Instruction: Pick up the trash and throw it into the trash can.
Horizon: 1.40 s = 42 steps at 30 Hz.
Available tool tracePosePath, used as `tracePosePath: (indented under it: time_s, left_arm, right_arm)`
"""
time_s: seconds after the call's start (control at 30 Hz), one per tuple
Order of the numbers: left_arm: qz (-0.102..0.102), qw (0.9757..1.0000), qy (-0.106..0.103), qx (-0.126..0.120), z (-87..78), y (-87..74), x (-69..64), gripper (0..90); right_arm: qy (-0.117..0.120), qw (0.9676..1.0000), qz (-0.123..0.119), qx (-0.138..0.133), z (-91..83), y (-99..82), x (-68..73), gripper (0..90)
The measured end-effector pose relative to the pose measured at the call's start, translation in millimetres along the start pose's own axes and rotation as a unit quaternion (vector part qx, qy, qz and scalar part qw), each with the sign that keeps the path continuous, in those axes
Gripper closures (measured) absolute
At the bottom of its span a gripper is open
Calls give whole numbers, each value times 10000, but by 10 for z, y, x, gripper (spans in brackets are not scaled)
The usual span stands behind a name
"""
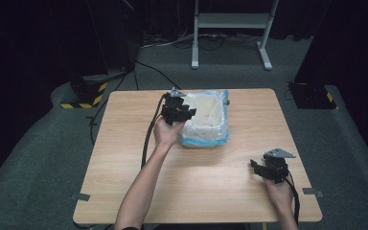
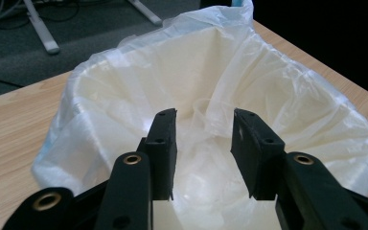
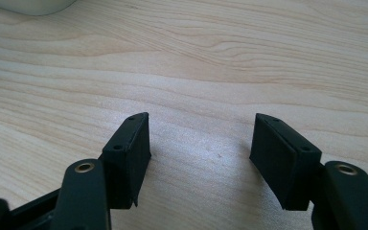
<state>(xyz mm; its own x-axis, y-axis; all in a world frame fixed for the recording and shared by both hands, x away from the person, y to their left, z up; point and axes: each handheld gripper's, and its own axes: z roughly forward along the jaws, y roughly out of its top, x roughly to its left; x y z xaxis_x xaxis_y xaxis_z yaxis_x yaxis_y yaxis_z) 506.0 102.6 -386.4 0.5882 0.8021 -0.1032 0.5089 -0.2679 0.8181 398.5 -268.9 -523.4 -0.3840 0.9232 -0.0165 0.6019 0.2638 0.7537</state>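
We see a square wooden table [image 1: 196, 177] with a pale grain and rounded corners, standing on grey carpet [image 1: 38, 158]. On its far half, about midway across, sits a small bin [image 1: 206, 120] lined with a thin, whitish plastic bag [image 2: 278, 96]; the bag's edge folds out over the rim and its bluish skirt rests on the tabletop. At the near right, the right gripper [image 1: 254, 166] sits low at the bare wood; we cannot tell whether it touches.

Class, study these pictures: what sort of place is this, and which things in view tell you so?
Probably a lab or recording studio, not a home: black curtains surround a lone wooden table, with hazard-striped stand bases and loose cables on grey carpet.
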Motion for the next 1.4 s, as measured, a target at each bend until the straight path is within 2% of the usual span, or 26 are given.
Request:
tracePosePath:
  time_s: [0.1,0.47,0.67,0.87,1.4]
  left_arm:
    - [17,9999,79,-88,-99,-46,3,584]
    - [-1,9995,138,-277,-384,-203,0,549]
    - [-131,9994,151,-292,-507,-335,29,545]
    - [-156,9994,261,-157,-580,-477,31,544]
    - [-384,9986,355,-124,-701,-867,20,525]
  right_arm:
    - [-1,10000,0,-1,0,0,0,383]
    - [1,10000,0,0,0,0,0,383]
    - [0,10000,0,0,0,0,0,383]
    - [2,10000,1,0,0,0,0,382]
    - [3,10000,3,1,0,1,0,382]
